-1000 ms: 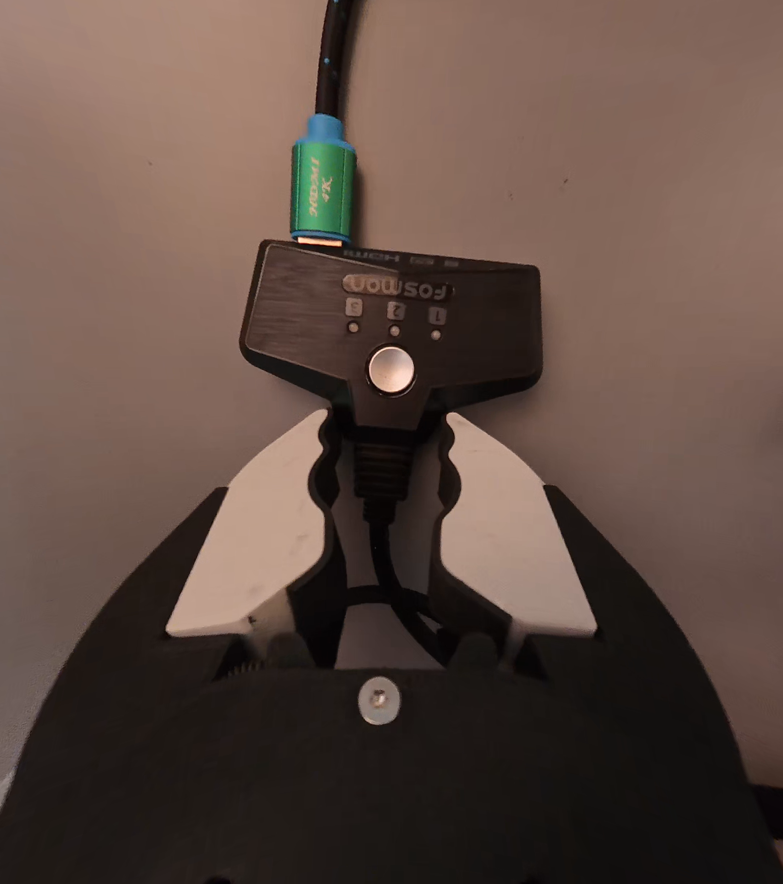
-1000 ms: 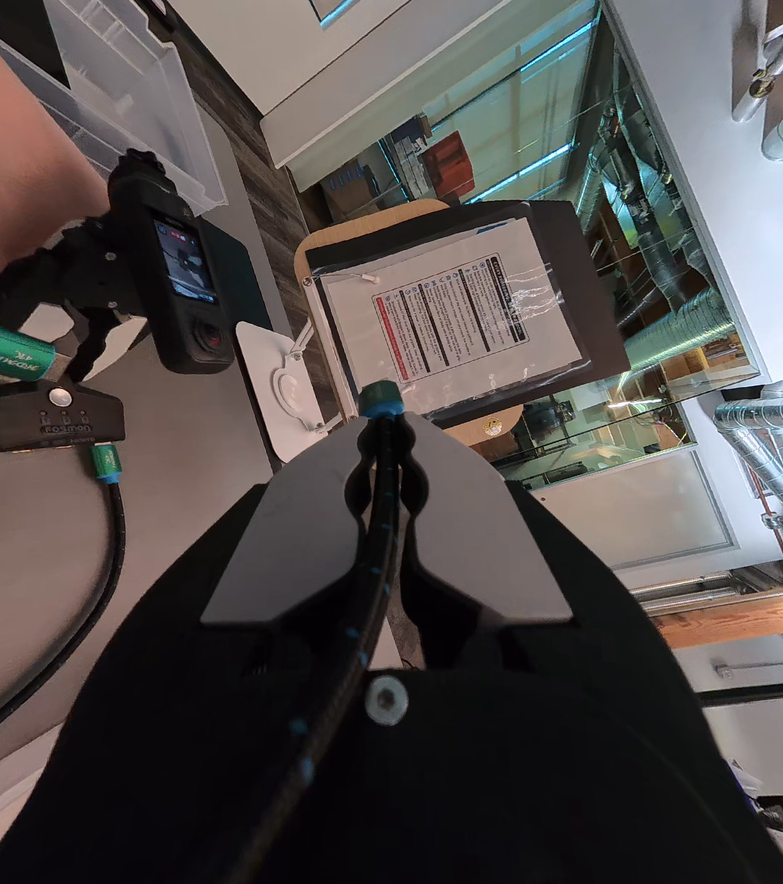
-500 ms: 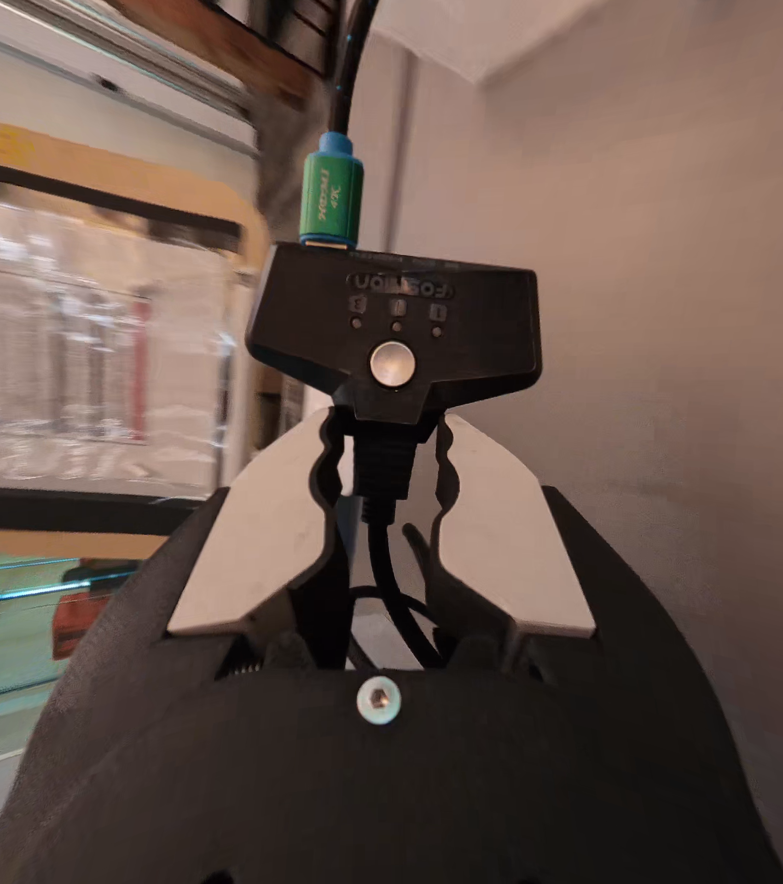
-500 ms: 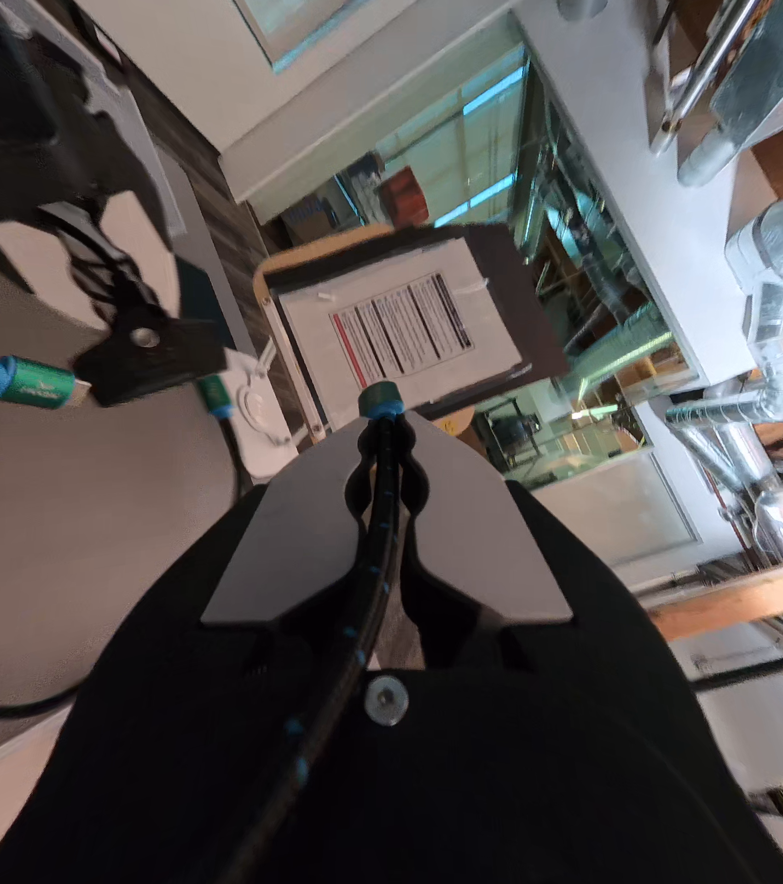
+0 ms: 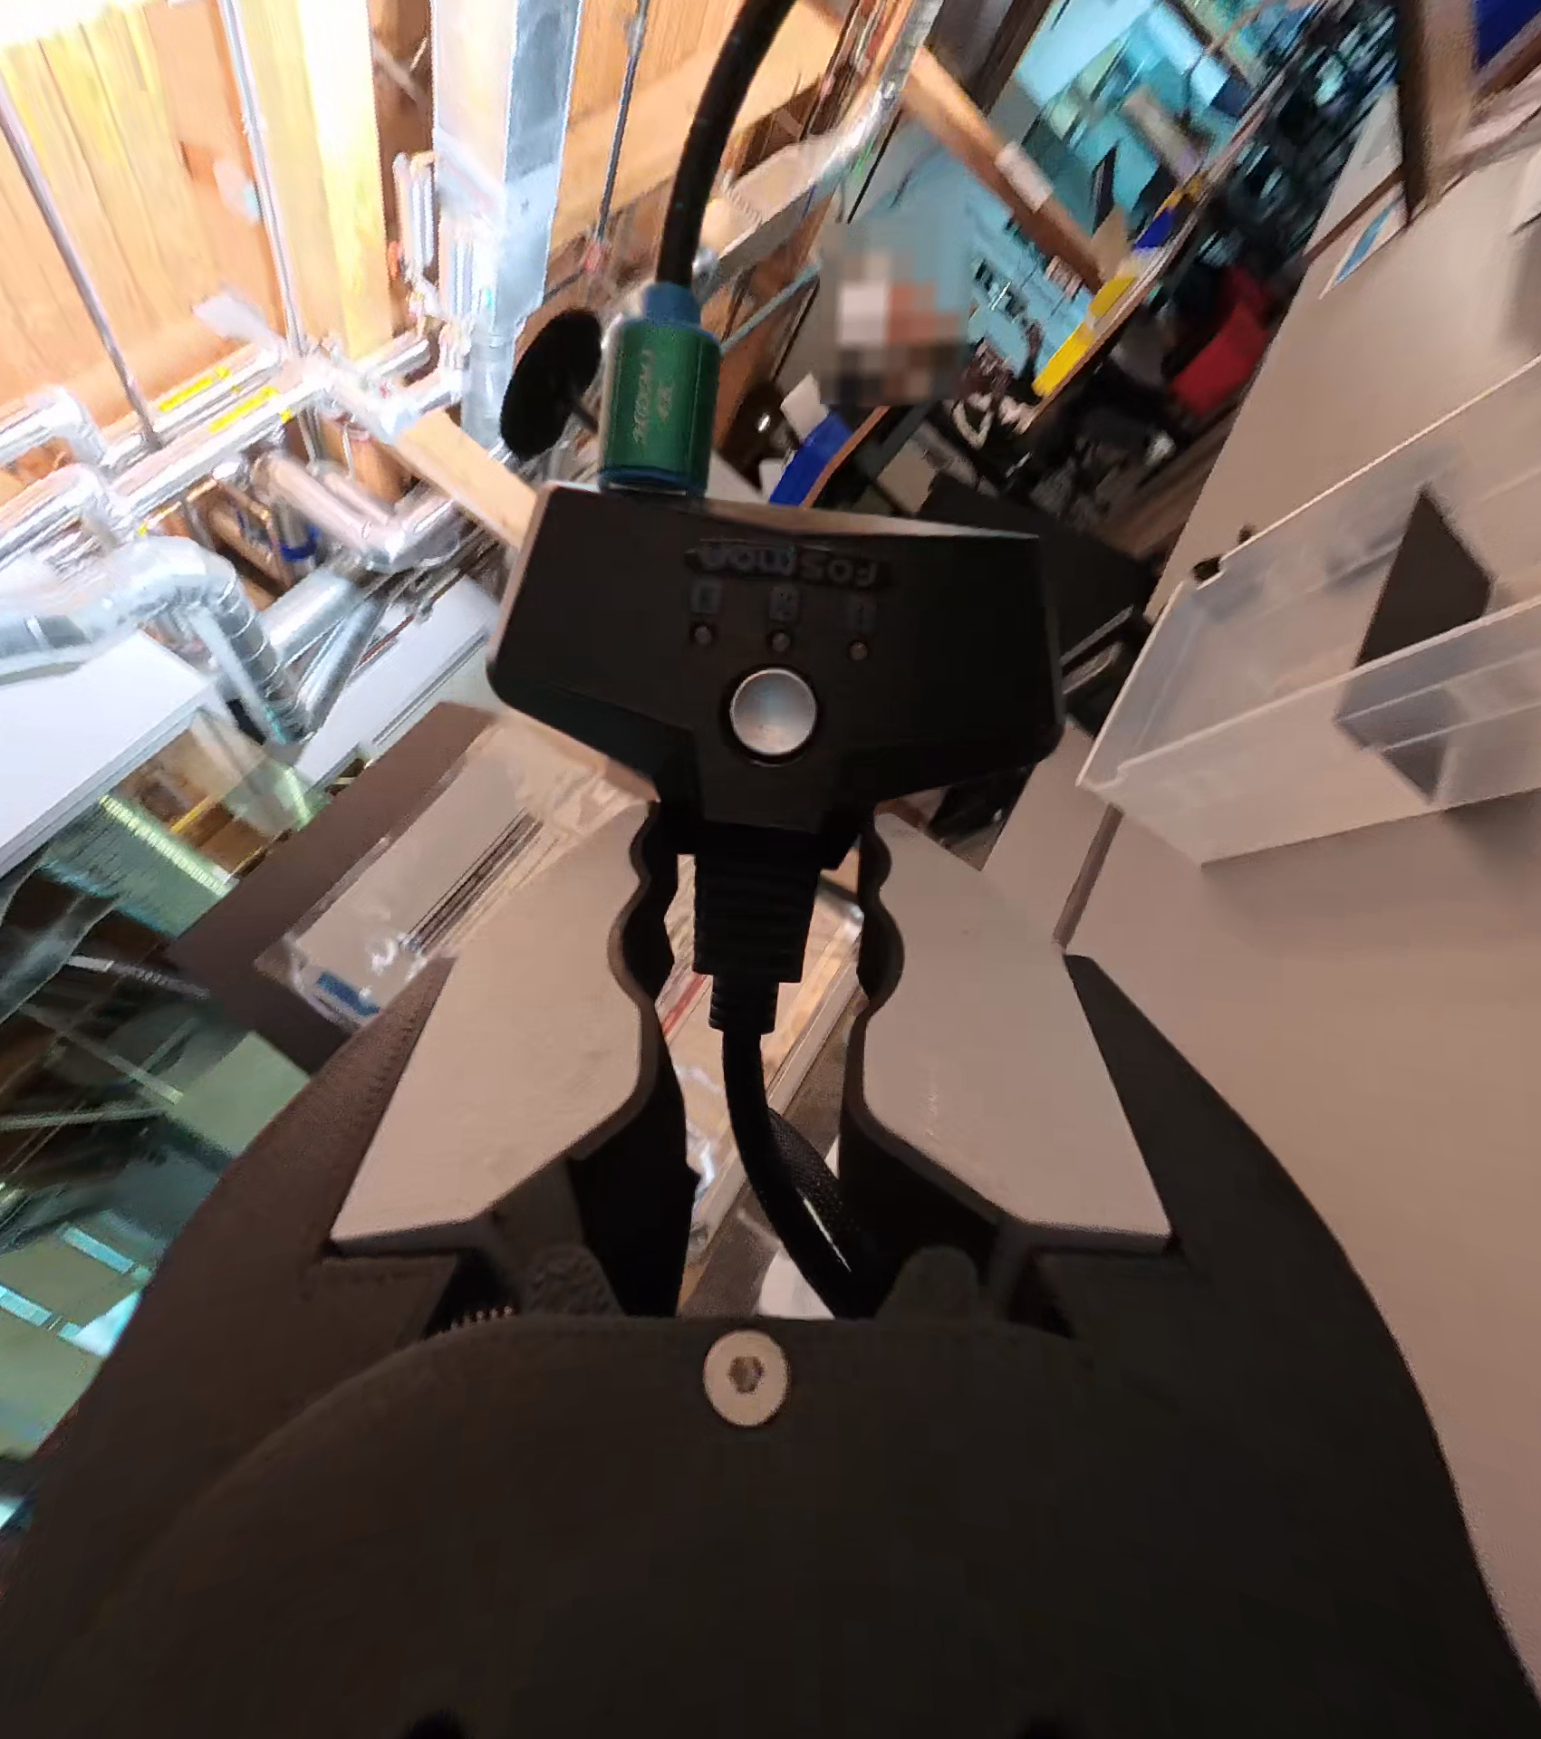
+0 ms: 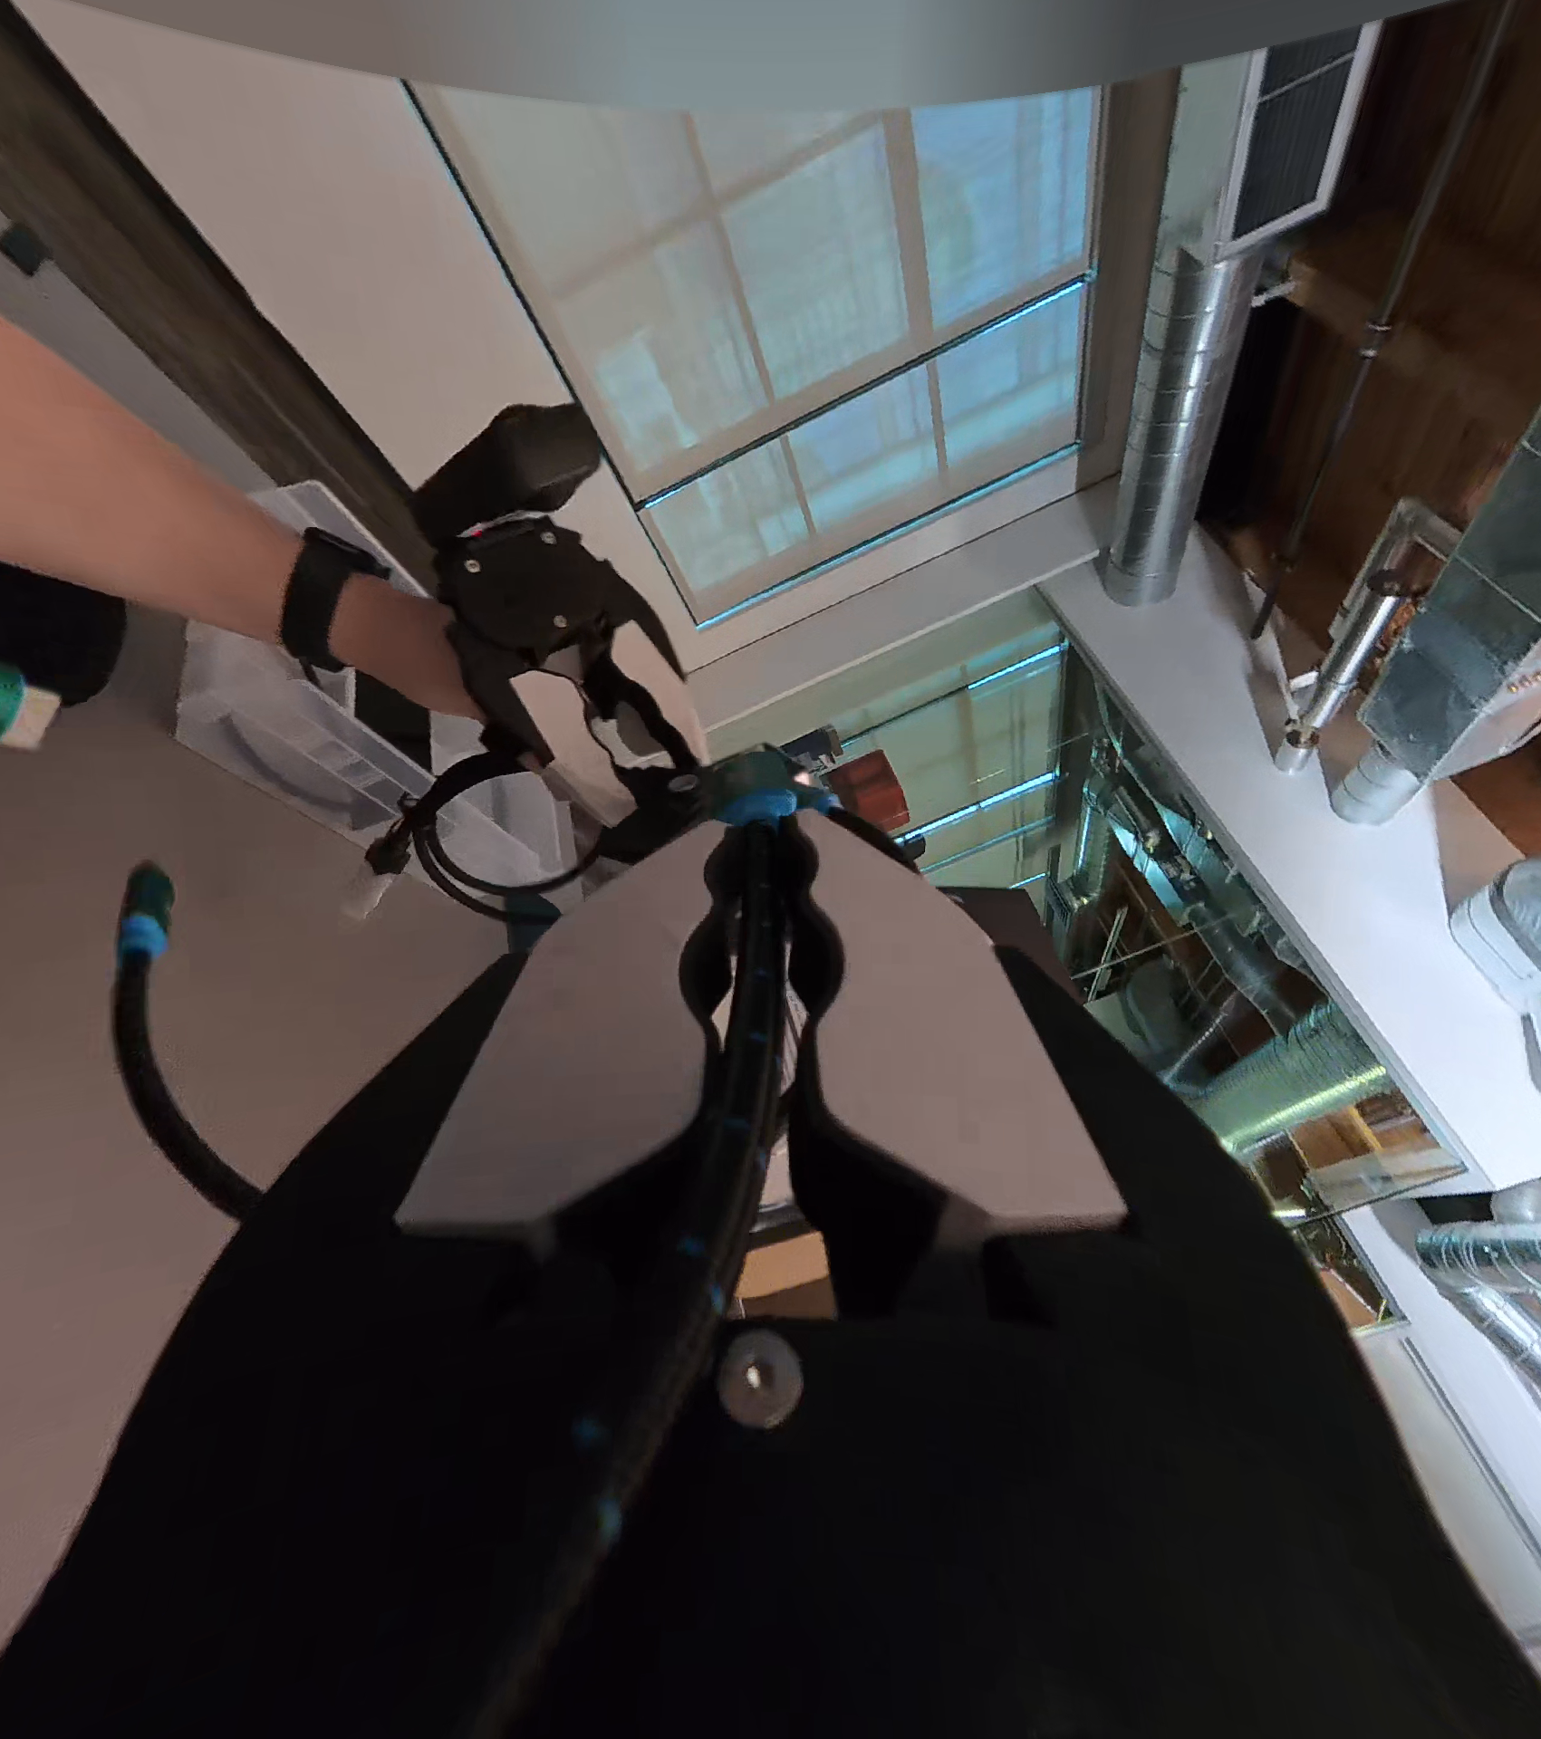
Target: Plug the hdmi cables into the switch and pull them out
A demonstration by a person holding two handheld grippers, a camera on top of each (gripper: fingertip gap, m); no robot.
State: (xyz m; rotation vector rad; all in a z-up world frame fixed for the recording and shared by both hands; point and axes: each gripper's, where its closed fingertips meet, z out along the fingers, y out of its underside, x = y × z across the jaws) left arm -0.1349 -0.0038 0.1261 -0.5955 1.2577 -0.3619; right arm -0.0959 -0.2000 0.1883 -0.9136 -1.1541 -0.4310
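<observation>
The left tool (image 5: 762, 852) grips the black switch (image 5: 771, 659) by its narrow neck and holds it up in the air, clear of the grey counter (image 6: 89, 941). A green-shelled cable plug (image 5: 656, 409) sits in one port on the switch's far edge. The right tool (image 6: 762, 861) is clamped on a black braided cable (image 6: 747, 1063) — its blue-collared plug just past the fingertips, close by the switch.

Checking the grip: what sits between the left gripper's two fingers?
In the left wrist view, the switch's ribbed cable collar and black cable sit between them.
</observation>
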